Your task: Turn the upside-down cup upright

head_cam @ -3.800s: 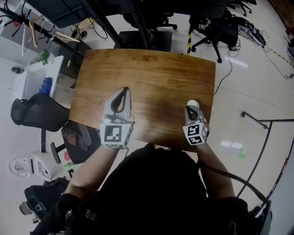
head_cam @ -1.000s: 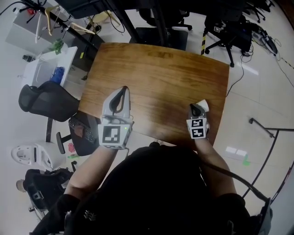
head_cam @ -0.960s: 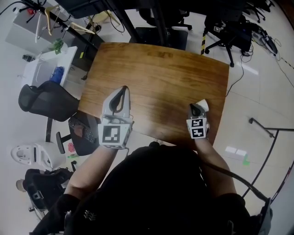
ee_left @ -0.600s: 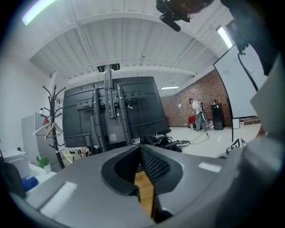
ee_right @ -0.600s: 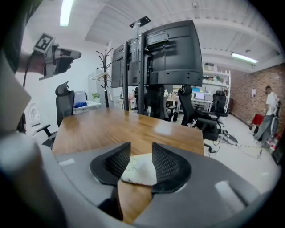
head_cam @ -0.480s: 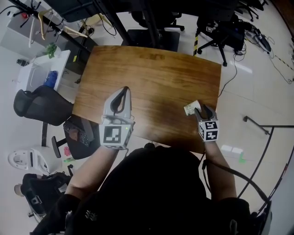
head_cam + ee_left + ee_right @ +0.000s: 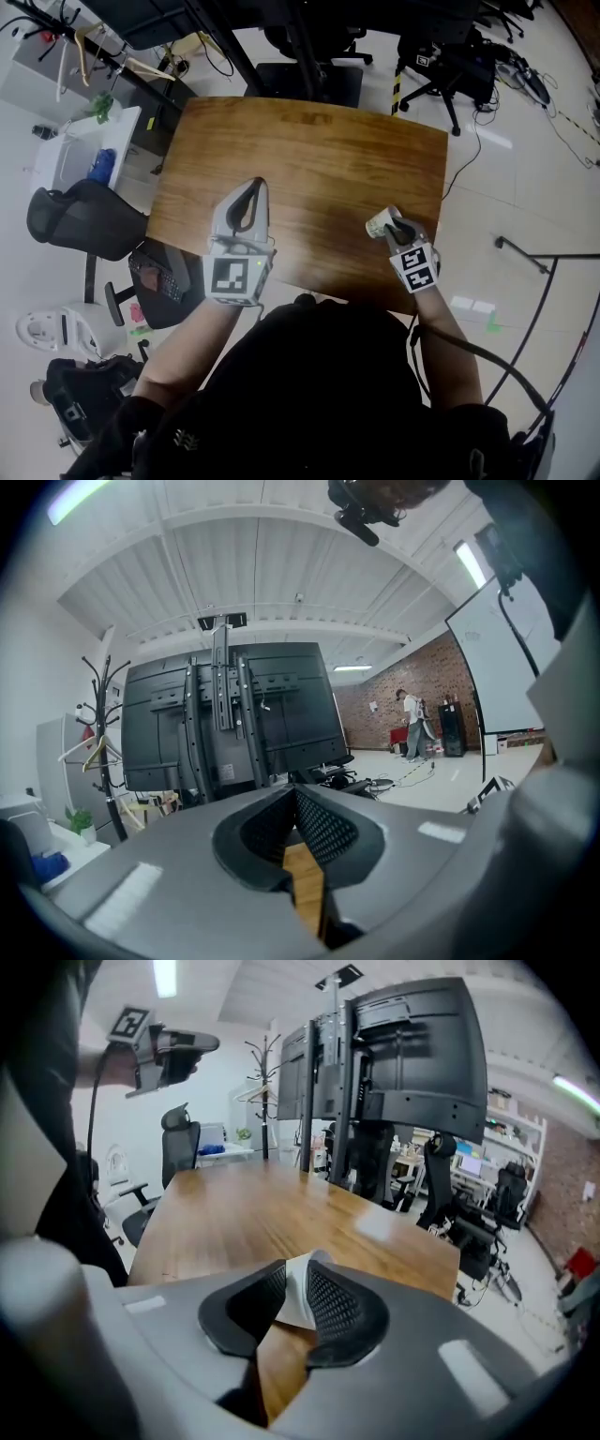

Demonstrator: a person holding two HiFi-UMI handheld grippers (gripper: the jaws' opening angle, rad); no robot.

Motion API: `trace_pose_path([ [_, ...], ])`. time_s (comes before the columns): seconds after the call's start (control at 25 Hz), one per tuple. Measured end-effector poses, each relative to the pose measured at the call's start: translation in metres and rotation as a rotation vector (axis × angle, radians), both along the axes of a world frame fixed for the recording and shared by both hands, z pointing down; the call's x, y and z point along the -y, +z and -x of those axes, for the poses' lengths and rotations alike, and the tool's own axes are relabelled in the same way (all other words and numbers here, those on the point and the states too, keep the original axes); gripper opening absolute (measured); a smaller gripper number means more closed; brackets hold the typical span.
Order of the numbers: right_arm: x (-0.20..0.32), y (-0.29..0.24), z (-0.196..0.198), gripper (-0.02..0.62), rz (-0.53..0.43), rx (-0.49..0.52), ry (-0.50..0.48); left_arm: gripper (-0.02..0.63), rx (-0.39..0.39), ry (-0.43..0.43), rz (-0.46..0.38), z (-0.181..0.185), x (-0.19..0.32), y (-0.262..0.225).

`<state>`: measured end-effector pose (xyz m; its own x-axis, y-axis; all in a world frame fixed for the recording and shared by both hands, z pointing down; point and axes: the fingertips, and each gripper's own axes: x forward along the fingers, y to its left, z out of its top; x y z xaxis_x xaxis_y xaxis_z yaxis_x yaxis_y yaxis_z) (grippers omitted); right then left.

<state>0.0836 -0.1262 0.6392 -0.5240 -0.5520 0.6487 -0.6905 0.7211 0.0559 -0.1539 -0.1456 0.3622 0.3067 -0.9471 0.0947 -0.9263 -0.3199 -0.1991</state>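
A white paper cup (image 7: 380, 224) is tipped on its side just above the wooden table (image 7: 309, 150), near its front right corner, with its round end facing left. My right gripper (image 7: 395, 228) is shut on the cup's wall. Its jaws have just been closing with the cup between them. In the right gripper view the white cup wall (image 7: 298, 1307) is pinched between the two black pads of the right gripper (image 7: 296, 1274). My left gripper (image 7: 254, 186) hovers over the table's front left part, shut and empty. In its own view the left gripper (image 7: 295, 797) shows its tips meeting.
The table's right edge (image 7: 441, 187) and front edge lie close to the cup. A black office chair (image 7: 80, 217) stands to the left of the table, and more chairs (image 7: 441, 56) stand beyond the far right corner. A monitor stand (image 7: 375, 1054) rises past the far end.
The right gripper has closed on the cup and lifted it. The cup has tipped from standing by the right edge onto its side, a little further left. The left gripper has stayed put.
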Motion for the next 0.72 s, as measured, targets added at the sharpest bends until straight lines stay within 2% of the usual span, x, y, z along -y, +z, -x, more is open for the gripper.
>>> trace_pose_path([
  [0.12,-0.001,-0.008,0.007,0.017,-0.048,-0.092,-0.056,0.000,-0.008,-0.006,0.013,0.003,-0.001,0.005],
  [0.24,-0.004,-0.007,0.011,0.015,-0.036,-0.139,-0.078,0.000,-0.010,-0.008,0.022,0.005,-0.002,0.008],
  [0.44,-0.013,0.013,0.013,0.015,0.052,-0.163,-0.084,0.000,-0.013,0.004,0.017,0.006,-0.006,0.012],
  [0.56,-0.015,0.015,0.019,0.018,0.058,-0.179,-0.090,0.000,-0.014,0.012,0.015,0.007,-0.006,0.011],
  [0.72,-0.017,0.007,0.022,0.080,0.038,-0.168,-0.098,0.000,-0.031,0.016,0.018,0.007,-0.006,0.014],
])
